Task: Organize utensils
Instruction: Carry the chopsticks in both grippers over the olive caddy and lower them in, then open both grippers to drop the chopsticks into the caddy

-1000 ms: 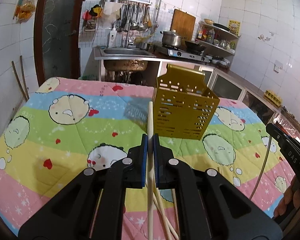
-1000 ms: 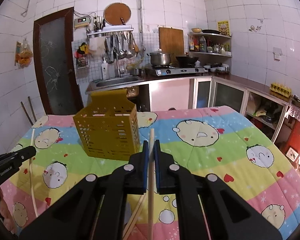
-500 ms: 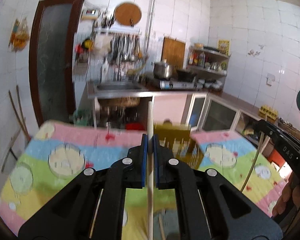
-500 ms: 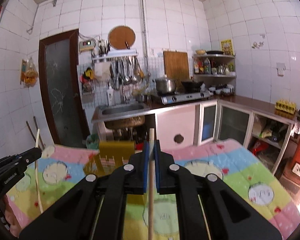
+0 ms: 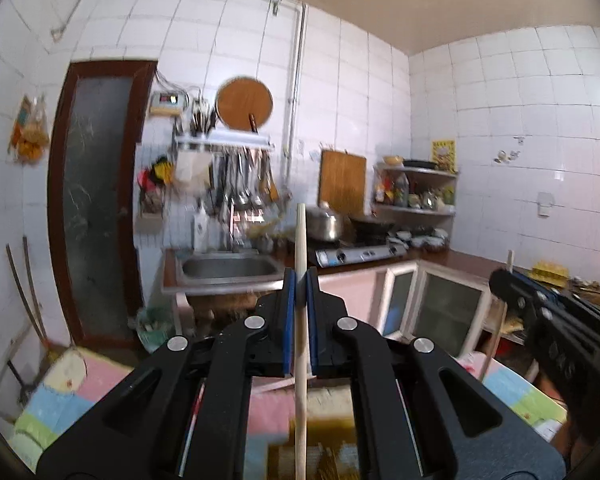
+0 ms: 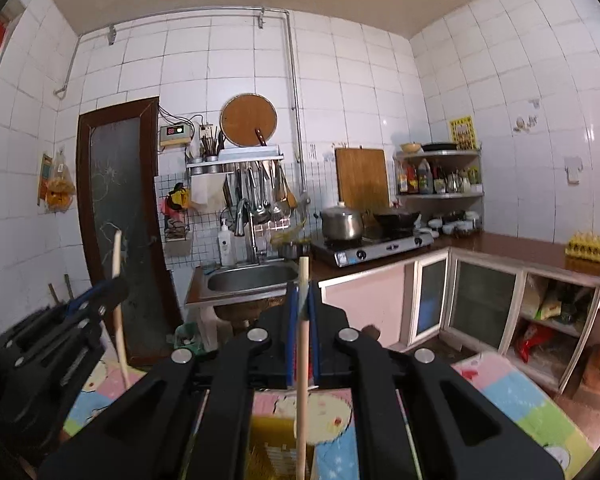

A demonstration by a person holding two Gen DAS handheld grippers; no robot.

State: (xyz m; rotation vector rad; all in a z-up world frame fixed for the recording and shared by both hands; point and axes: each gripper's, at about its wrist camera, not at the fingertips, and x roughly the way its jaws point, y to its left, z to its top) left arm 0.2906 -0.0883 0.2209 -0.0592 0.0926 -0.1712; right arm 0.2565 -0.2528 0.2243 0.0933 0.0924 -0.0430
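1. While my left gripper point(image 5: 300, 276) clamps its blue pads tight on a pale wooden chopstick point(image 5: 301, 340), the stick stands upright, its top poking out at twelve o'clock above the pads and its lower length running down to six o'clock.
2. My right gripper point(image 6: 303, 296) pinches a second chopstick point(image 6: 302, 380) the same way, upright, with only a short stub showing above the jaws.
3. Each tool shows in the other's view: the right one at three o'clock from my left camera, the left one at nine o'clock from my right camera.
4. The yellow slotted holder point(image 5: 320, 456) sits at six o'clock, low under both grippers and partly hidden by them.
5. I judge the step to be carrying both sticks over the holder; neither is in it yet.
6. The next move calls for bringing each lower tip over the holder's open top, lowering it inside, then loosening the pads. The tips are out of sight, so I must aim with care.
7. The holder rests on a striped cartoon quilt point(image 6: 516, 396) in pink, blue and green.
8. Beyond, at twelve o'clock, a steel sink point(image 6: 252, 280); at one o'clock a gas stove point(image 6: 376, 246) with a pot; white tiled walls all round.
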